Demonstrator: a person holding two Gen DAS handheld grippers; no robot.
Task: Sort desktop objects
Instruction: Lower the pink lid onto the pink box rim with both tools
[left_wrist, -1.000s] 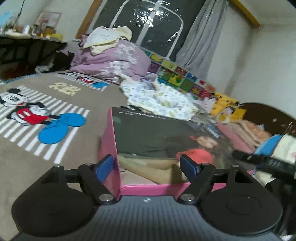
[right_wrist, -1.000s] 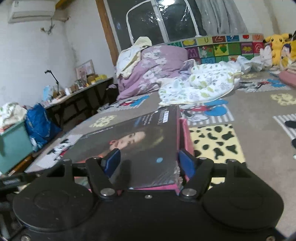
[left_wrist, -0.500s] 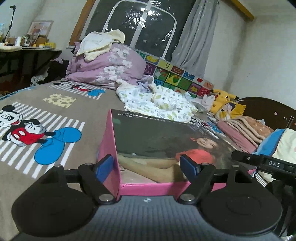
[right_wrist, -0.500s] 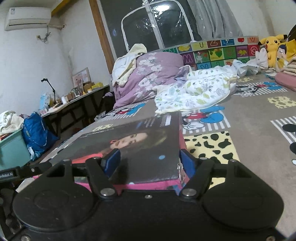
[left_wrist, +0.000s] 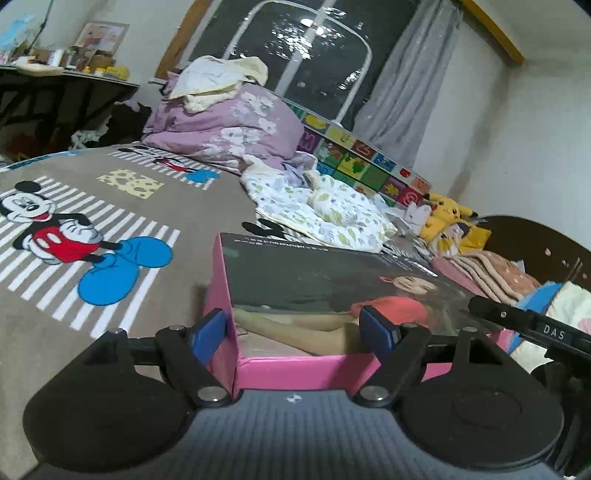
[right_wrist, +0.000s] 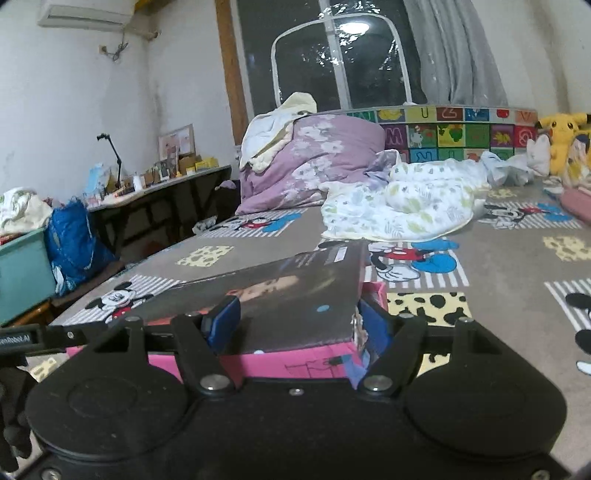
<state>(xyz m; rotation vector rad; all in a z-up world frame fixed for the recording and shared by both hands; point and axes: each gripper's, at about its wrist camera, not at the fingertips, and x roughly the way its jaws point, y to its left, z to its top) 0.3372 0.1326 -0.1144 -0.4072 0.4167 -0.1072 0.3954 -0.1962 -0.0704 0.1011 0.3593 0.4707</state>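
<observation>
A pink box (left_wrist: 295, 373) with a dark picture lid showing a woman in red (left_wrist: 332, 280) sits over the Mickey Mouse bedspread. My left gripper (left_wrist: 295, 332) straddles its near left corner, blue pads (left_wrist: 208, 332) wide apart, one outside the pink wall and one over the lid. My right gripper (right_wrist: 295, 325) straddles the opposite corner of the same box (right_wrist: 295, 362), its lid (right_wrist: 280, 299) tilted up; the pads (right_wrist: 221, 321) are wide apart. Whether either gripper bears the box is unclear. The right gripper's bar (left_wrist: 528, 325) shows at the left wrist view's right edge.
A purple duvet heap (left_wrist: 229, 129) and a leaf-print blanket (left_wrist: 321, 210) lie at the bed's far side. Pikachu plush toys (left_wrist: 447, 214) and folded blankets (left_wrist: 491, 273) sit right. A cluttered desk (right_wrist: 162, 184), a blue bag (right_wrist: 74, 240) and a teal bin (right_wrist: 22, 273) stand left.
Both views swing and tilt with the box. The lid's far end has risen in the right wrist view. The pads keep the same spread.
</observation>
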